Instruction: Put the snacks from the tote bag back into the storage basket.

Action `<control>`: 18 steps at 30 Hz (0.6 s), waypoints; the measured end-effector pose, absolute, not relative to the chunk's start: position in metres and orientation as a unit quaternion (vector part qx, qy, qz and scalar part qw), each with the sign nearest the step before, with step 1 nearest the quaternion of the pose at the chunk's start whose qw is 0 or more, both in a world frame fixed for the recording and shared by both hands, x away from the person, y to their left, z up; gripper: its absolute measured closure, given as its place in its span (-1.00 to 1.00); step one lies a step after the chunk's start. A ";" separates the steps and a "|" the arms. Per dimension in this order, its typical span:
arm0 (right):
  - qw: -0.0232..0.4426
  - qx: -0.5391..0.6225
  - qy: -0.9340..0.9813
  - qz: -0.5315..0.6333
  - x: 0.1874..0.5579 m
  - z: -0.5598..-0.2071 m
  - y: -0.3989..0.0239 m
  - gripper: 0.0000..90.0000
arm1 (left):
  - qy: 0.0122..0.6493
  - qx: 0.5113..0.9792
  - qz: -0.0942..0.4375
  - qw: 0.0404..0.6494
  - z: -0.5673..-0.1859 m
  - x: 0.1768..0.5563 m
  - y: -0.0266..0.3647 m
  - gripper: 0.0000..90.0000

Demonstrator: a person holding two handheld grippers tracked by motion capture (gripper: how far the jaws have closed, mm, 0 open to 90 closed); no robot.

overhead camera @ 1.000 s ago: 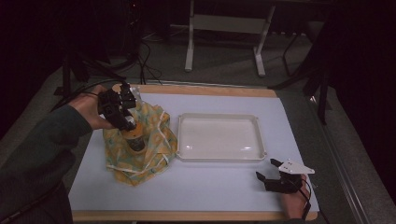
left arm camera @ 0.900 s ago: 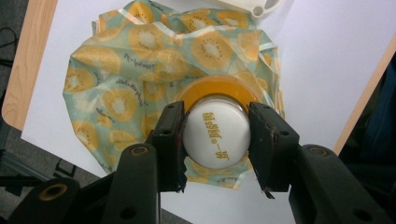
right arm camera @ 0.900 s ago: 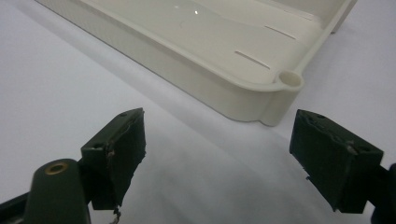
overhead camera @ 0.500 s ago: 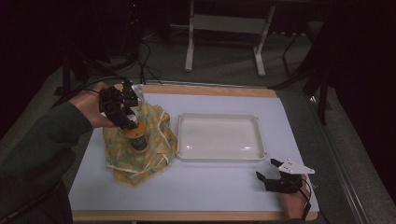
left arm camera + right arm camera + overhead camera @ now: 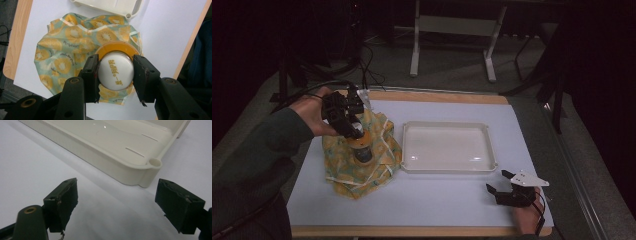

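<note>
One bottle stands near the left edge of the tabletop, its white cap facing up with gold Chinese characters printed across it; I can't make out every character. Below the cap is an orange collar. The left gripper comes down over it from above, jaws clenched on the cap from both sides. The bottle sits on one crumpled cloth, pale green with yellow kiwi slices and small dark lettering too fine to read. One cream tray lies in the middle of the tabletop, just beside the cloth. The right gripper rests at the near right corner of the tabletop, its jaws spread wide with nothing between them, pointing at a corner of the tray.
</note>
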State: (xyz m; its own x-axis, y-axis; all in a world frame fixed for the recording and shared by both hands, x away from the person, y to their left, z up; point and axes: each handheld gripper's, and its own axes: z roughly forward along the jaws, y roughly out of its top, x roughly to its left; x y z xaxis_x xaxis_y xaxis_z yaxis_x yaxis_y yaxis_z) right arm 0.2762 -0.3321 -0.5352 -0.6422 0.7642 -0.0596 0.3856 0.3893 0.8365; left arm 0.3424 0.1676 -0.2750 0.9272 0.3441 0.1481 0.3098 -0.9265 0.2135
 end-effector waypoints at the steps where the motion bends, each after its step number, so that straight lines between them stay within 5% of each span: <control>1: 0.225 0.358 0.803 0.421 0.276 -0.535 -0.332 -0.60 | 0.167 0.977 0.092 0.094 -0.275 0.342 0.168 0.31; 18: 0.224 0.358 0.803 0.421 0.276 -0.535 -0.332 -0.60 | 0.143 0.981 0.088 0.093 -0.274 0.349 0.140 0.31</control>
